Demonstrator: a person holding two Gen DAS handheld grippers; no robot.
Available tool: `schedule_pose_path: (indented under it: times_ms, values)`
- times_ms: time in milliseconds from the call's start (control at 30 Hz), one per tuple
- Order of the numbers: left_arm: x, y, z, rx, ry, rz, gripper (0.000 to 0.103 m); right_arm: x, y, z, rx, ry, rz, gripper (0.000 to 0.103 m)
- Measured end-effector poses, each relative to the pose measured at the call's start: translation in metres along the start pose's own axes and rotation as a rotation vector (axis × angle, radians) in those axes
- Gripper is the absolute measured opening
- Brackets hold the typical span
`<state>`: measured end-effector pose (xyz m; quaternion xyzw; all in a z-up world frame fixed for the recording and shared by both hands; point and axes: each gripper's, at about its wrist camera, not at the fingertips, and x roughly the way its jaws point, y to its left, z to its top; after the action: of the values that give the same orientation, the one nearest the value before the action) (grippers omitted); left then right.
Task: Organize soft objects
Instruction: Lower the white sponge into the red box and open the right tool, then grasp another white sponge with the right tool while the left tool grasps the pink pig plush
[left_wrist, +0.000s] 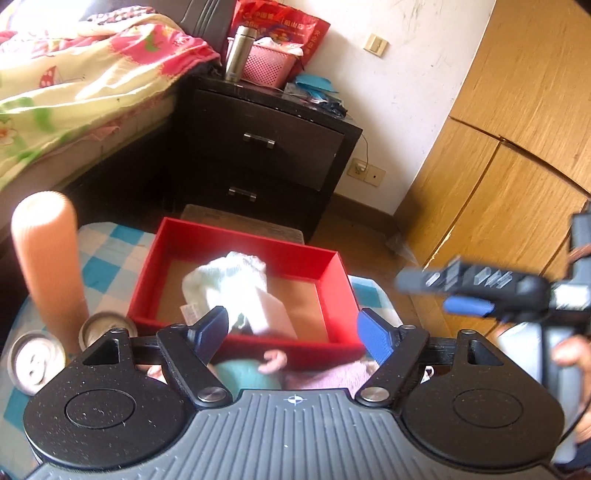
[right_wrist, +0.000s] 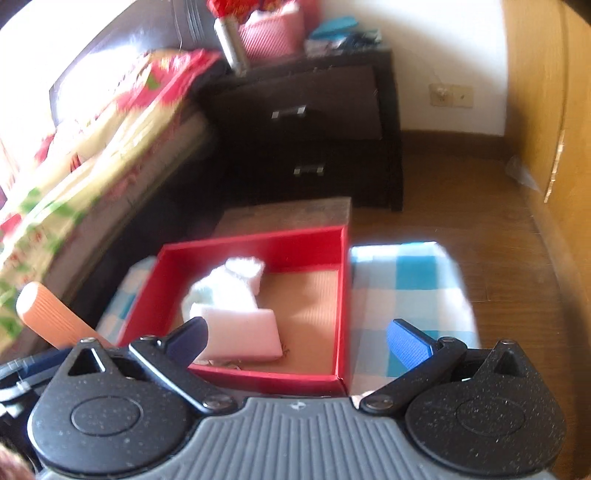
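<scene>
Nearest the lens in each wrist view is the claw itself: the left claw (left_wrist: 295, 332) stands spread with nothing between its blue pads, hovering just short of the near wall of the red box (left_wrist: 334, 284), and the right claw (right_wrist: 306, 341) is likewise spread and empty, poised over the box's near edge with its right pad above the checked cloth. Beyond them, the bed (left_wrist: 66, 92) with its flowered quilt runs along the left, and a wooden wardrobe (left_wrist: 517, 140) fills the right of the left wrist view. Between them stands a dark nightstand (left_wrist: 273, 144) with two drawers, carrying a pink basket (left_wrist: 266, 64) and a steel flask (left_wrist: 238, 51). The bench (right_wrist: 406, 288), covered in a blue and white checked cloth, holds the red box, which is open at the top and has a brown floor. Inside it, towards its left half, lie the soft things: a white sock (left_wrist: 229, 273) bunched up, and a pale folded cloth (right_wrist: 243, 332) resting partly over it at the near side. Just outside the box's near wall lie more soft pieces, one teal (left_wrist: 240, 373) and one pink (left_wrist: 325, 373); blur and the claw's body hide too much to say what they are. At the left of the box an orange ribbed cylinder (left_wrist: 48, 258) stands upright, with two can tops (left_wrist: 35, 363) beside its base.
</scene>
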<state>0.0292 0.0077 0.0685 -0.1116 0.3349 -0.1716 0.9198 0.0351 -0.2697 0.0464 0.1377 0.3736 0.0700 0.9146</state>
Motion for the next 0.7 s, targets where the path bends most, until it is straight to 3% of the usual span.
schedule_pose_path:
  times_ms: [200, 267, 367, 500, 600, 700]
  values:
    - [-0.021, 0.01, -0.011, -0.013, -0.011, 0.015, 0.076, -0.061, 0.018, -0.001, 0.009, -0.116, 0.115, 0.085]
    - [-0.026, 0.015, -0.013, -0.012, -0.015, 0.012, 0.076, -0.075, 0.036, -0.013, -0.08, -0.051, 0.133, 0.085]
    - [-0.033, 0.02, -0.015, -0.009, -0.014, 0.007, 0.077, -0.086, 0.052, -0.067, -0.175, 0.041, 0.127, 0.085]
    - [-0.042, 0.024, -0.019, -0.025, -0.005, -0.017, 0.077, -0.069, 0.054, -0.149, -0.237, 0.262, 0.073, 0.085]
    - [-0.049, 0.023, -0.022, -0.02, -0.008, -0.026, 0.077, -0.056, 0.057, -0.198, -0.331, 0.365, 0.016, 0.085]
    - [-0.053, 0.021, -0.027, -0.011, -0.009, -0.023, 0.078, -0.048, 0.056, -0.221, -0.346, 0.43, 0.017, 0.085]
